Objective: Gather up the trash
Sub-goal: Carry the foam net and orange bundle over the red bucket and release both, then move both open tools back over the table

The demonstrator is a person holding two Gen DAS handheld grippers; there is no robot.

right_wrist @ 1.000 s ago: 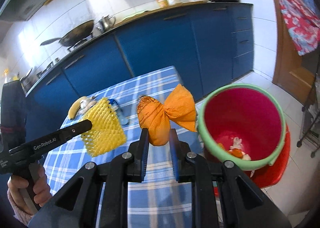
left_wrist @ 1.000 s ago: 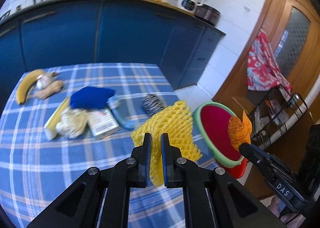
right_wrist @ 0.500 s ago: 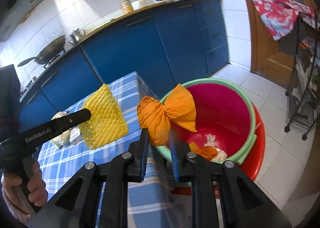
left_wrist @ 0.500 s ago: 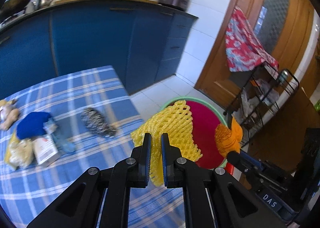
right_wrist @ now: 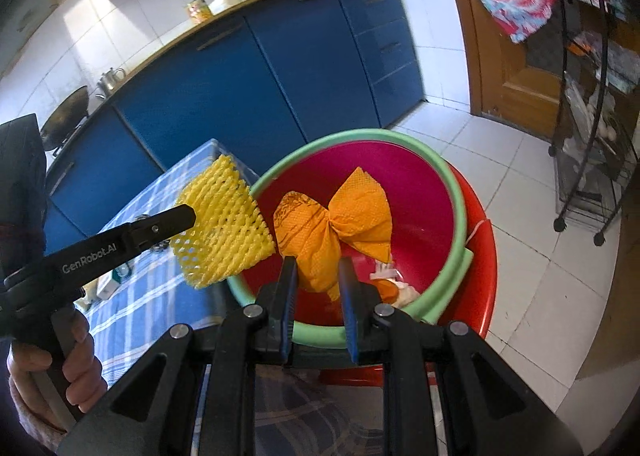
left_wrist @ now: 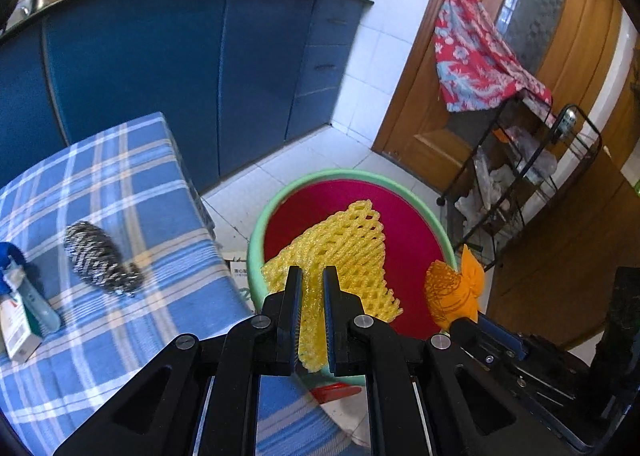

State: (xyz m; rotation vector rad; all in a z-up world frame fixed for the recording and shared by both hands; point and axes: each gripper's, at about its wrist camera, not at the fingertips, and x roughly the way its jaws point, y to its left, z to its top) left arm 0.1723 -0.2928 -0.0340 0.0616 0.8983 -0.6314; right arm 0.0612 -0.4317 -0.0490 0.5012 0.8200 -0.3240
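- Both grippers are pinched tight on trash: the left gripper squeezes one yellow foam net, and the right gripper squeezes one orange net wad.
- Two pieces in all, both up in the air over one red bin with a green rim.
- Yellow net points away from its fingers, long way forward, full of holes.
- Orange wad looks like a bow, tied in the middle.

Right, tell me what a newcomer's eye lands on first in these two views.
First, the yellow foam net pinched in the left gripper and the orange wrapper pinched in the right gripper, both held over the red bin with its green rim, which stands on the tiled floor beside the blue checked table. Next, the striped scrubber lying on that table.
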